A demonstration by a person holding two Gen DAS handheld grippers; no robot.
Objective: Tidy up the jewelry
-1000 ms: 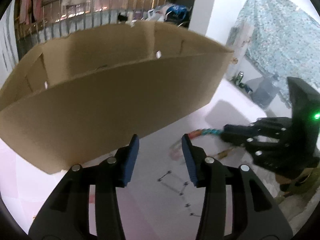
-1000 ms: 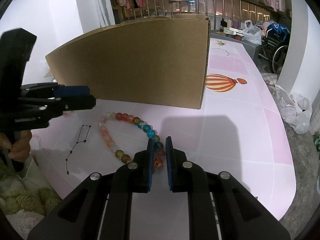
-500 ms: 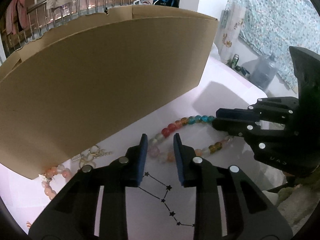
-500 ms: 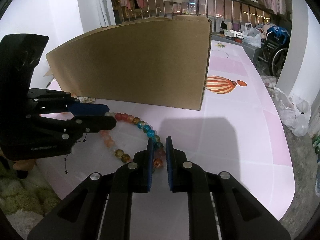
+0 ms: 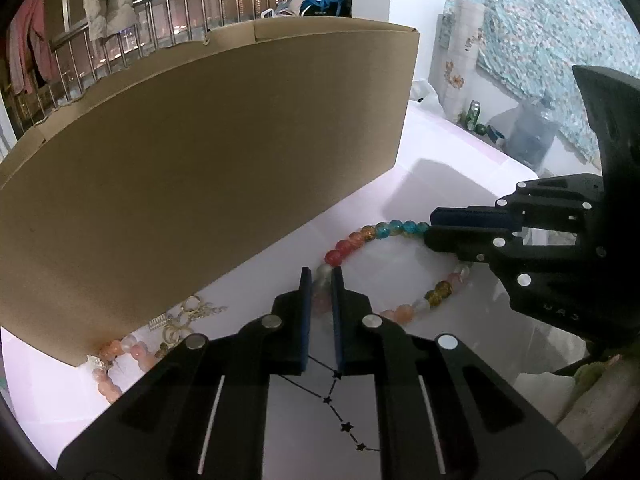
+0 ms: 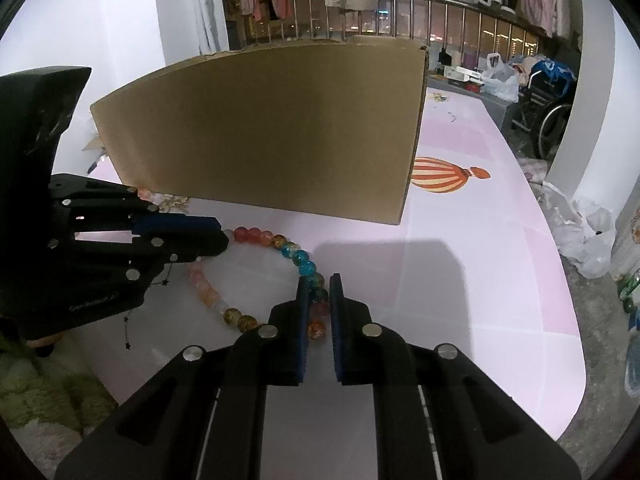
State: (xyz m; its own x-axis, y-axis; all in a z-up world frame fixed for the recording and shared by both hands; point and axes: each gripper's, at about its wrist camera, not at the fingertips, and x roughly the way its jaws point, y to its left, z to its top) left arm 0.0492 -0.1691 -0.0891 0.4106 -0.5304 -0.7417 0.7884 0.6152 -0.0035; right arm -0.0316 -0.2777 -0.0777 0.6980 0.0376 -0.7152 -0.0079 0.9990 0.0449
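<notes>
the beaded bracelet (image 5: 384, 236) lies in a loop on the pink table (image 6: 460, 280), just in front of the cardboard box (image 6: 272, 128), and both tools grip it from opposite sides of the loop. nearest the left wrist camera, the left gripper (image 5: 321, 276) has its fingers pressed in on a pale bead at the near left part of the loop, right beside the red beads; a printed line of black stars (image 5: 344, 426) runs under this tool. in the right wrist view, the right gripper (image 6: 319, 284) pinches the strand between narrowly spaced fingers at a dark green bead, just past the blue beads, with orange and red beads showing in the gap below. the loop rests flat between the two tools. further left, at the foot of the box's near corner, a second bracelet of peach beads (image 5: 120, 350) sits beside a small heap of gold rings and chain (image 5: 182, 316), touching the box wall. beyond the box's right edge a striped balloon print (image 6: 444, 174) marks the table. a metal railing (image 6: 420, 16) with hanging clothes stands at the back.
</notes>
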